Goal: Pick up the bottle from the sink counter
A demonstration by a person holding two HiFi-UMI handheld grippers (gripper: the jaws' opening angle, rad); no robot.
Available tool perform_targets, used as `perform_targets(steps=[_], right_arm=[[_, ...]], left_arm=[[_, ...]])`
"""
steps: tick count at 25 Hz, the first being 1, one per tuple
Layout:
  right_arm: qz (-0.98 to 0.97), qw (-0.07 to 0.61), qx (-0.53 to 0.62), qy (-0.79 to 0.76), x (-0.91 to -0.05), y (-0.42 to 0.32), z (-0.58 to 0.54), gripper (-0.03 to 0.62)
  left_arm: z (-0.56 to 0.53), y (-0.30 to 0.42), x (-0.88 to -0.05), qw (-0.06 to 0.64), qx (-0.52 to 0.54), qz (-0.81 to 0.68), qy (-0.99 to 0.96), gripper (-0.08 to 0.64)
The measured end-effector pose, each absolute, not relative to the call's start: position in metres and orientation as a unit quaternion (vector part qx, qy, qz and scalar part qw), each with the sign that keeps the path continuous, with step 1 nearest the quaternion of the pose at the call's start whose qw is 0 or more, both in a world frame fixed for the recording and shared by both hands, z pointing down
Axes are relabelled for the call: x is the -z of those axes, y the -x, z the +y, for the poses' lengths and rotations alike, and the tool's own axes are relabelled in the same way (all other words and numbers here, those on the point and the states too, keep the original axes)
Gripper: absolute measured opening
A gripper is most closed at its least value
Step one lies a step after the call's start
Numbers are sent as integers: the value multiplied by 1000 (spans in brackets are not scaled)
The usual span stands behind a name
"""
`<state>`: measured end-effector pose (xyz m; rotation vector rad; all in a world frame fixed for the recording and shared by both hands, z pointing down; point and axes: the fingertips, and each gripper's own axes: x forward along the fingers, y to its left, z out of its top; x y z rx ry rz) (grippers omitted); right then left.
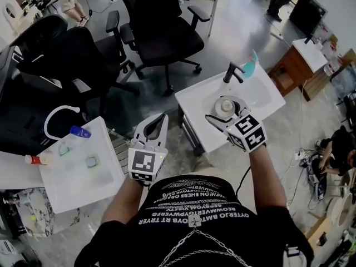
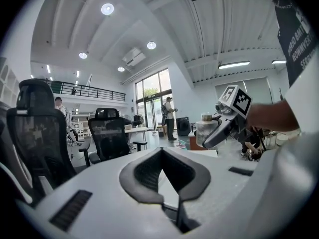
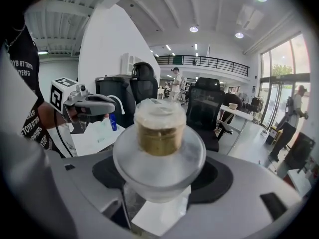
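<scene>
Roughly centre-right, the white sink worktop (image 1: pixel 192 102) is seen from above. Over its basin the right gripper (image 1: pixel 223 111) is held with its fingers spread wide and pressed on the bottle (image 3: pixel 160 133), a clear rounded one with a gold collar, which is carried clear above the worktop near the black tap (image 1: pixel 232 71). The left gripper (image 1: pixel 162 118) is held off the worktop's left edge, its fingers brought together at the tips with nothing between them.
</scene>
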<state>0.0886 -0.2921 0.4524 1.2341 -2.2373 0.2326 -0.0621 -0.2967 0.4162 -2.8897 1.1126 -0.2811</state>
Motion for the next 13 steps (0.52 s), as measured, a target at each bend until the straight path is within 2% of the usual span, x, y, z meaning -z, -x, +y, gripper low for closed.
perform_targets(steps=[13], right_arm=[[-848, 288, -89, -435, -462, -122, -355, 333]], left_arm=[[-352, 13, -428, 8, 100, 366, 925, 5]])
